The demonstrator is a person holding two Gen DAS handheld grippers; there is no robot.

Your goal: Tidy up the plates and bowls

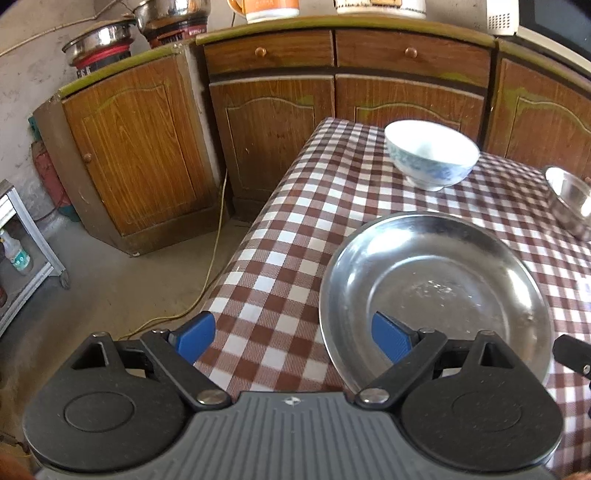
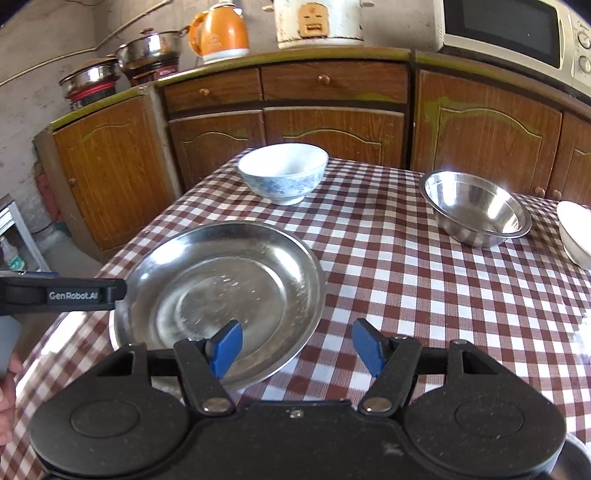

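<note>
I'm in a home kitchen. Far across from me runs a row of wooden cabinets (image 2: 332,125) with drawers, carrying an orange kettle (image 2: 219,33), a rice cooker (image 2: 317,22), a microwave (image 2: 517,33) and steel pots (image 2: 147,51). My desk (image 2: 406,295) wears a brown-and-white checked cloth.

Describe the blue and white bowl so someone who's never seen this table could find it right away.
Start at the table with the brown and white checked cloth and look to its far edge, nearest the wooden cabinets. The blue-patterned white ceramic bowl stands there, beyond the wide shallow steel plate. Unlike the shiny steel bowl to its right, it is ceramic with a small foot.
</note>
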